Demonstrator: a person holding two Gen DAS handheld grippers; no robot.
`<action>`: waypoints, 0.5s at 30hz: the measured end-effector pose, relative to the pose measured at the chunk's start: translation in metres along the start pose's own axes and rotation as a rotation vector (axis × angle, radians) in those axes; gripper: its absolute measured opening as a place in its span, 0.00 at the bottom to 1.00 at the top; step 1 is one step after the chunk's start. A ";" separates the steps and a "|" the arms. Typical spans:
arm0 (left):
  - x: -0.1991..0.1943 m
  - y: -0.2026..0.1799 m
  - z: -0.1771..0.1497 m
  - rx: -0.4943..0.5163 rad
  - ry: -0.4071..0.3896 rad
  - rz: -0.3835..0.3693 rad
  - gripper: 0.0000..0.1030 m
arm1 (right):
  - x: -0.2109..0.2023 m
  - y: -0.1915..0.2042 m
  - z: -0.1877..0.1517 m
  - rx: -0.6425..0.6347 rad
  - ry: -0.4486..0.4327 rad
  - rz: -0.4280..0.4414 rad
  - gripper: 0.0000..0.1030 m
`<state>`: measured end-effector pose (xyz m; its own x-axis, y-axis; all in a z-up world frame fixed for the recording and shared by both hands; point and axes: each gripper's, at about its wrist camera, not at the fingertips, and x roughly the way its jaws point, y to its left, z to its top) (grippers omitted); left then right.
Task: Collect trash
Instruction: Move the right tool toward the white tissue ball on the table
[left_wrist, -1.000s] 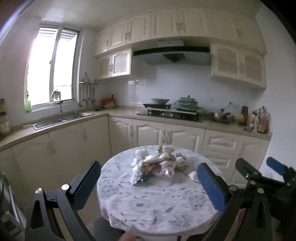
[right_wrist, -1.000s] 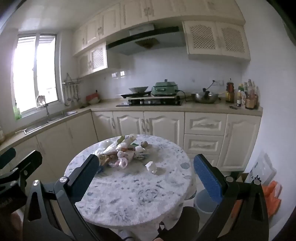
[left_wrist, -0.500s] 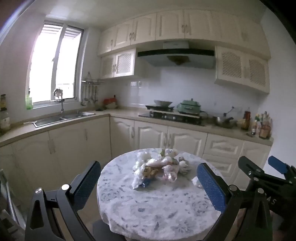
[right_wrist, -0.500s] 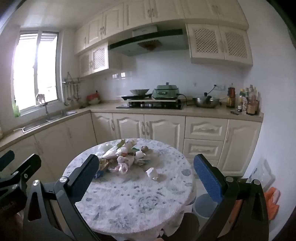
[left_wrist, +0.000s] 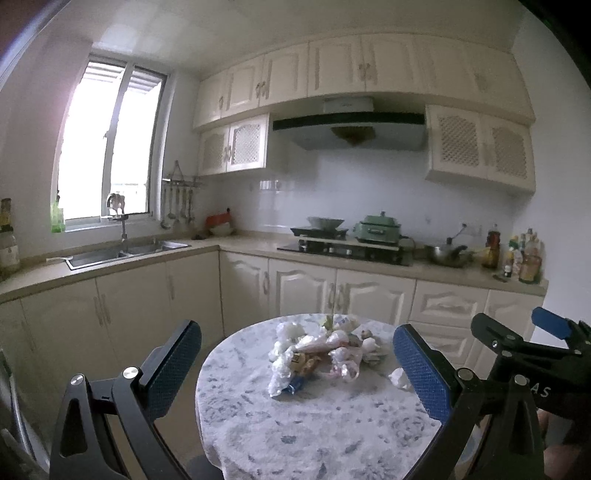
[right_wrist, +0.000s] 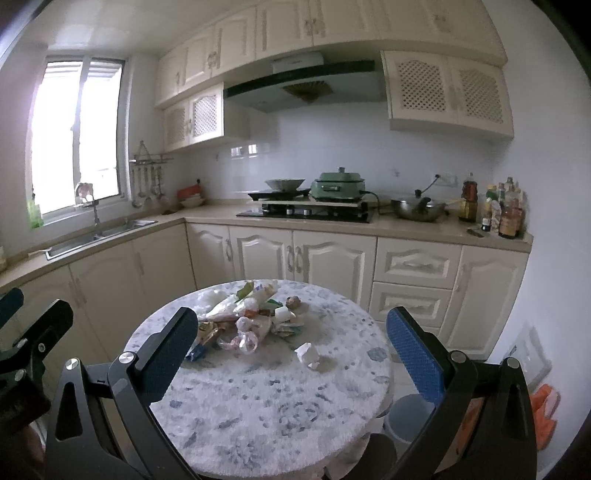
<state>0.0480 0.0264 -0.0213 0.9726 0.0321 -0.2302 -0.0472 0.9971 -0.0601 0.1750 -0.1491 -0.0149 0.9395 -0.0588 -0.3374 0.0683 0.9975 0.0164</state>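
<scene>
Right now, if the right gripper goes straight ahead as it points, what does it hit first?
Probably the crumpled white paper lying apart from the trash pile on the round table; right gripper is open, above the table. Depth is unclear.

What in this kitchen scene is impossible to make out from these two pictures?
- Heap of crumpled wrappers and plastic bags: single items too small and tangled, both views.
- Its near-left edge in the right wrist view: hidden by the right gripper's left finger.
- Pale blue bin beside the round marble-patterned table: mostly hidden by the right finger; contents unseen.
- Bottle labels on the counter: too small.
- Left gripper: open, empty.
</scene>
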 end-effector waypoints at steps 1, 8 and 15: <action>-0.001 -0.002 0.005 0.000 0.003 0.001 0.99 | 0.002 0.000 0.000 0.000 0.000 0.004 1.00; 0.023 -0.007 0.011 0.007 0.028 0.009 0.99 | 0.013 -0.003 0.004 0.002 0.005 0.031 1.00; 0.050 -0.009 0.006 0.022 0.042 0.007 0.99 | 0.036 -0.002 0.004 -0.012 0.043 0.020 1.00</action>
<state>0.0987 0.0192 -0.0265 0.9618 0.0365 -0.2713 -0.0482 0.9982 -0.0367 0.2104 -0.1530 -0.0230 0.9255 -0.0375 -0.3769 0.0455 0.9989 0.0122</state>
